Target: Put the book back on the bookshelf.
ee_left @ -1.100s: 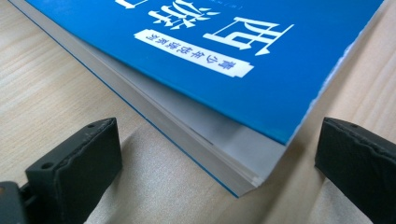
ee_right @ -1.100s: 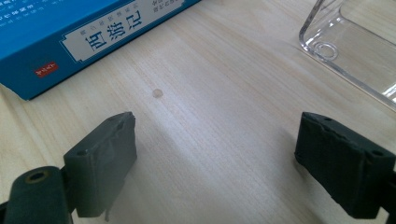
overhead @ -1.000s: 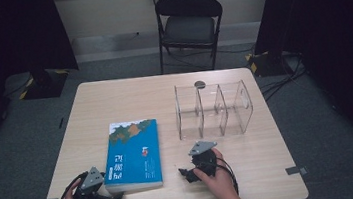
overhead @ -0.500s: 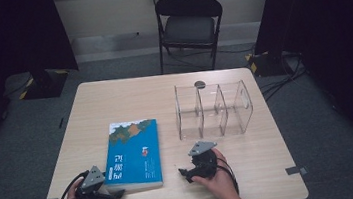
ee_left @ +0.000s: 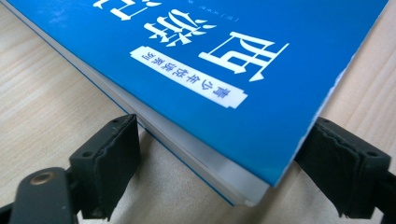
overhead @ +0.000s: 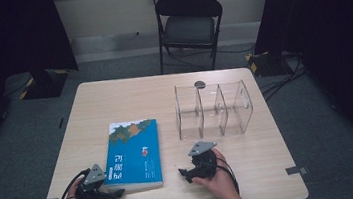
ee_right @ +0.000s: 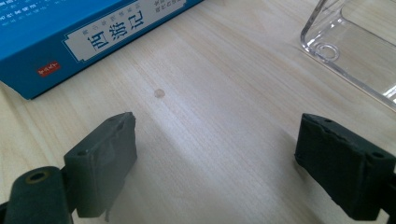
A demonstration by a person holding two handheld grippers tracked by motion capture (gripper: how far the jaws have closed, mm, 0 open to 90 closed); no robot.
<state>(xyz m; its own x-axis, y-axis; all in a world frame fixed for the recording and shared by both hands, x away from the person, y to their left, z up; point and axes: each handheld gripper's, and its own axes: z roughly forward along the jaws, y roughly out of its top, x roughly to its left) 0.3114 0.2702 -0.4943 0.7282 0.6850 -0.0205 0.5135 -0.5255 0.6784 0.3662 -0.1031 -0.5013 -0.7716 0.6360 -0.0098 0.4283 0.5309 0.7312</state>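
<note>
Blue softcover book [overhead: 134,154] flat on pale wooden worktop [overhead: 124,98]. Left gripper [ee_left: 219,161] jaws spread, straddling its near corner. Right gripper [ee_right: 217,163] jaws spread, empty, near clear acrylic divider rack [overhead: 213,109].

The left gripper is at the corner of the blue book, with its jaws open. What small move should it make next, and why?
Probably ease the left gripper a little forward, then close. Its jaws stand open on either side of the blue book's near corner, which lies flat on the table, so the corner is not yet deep enough between them for a firm grip.
</note>
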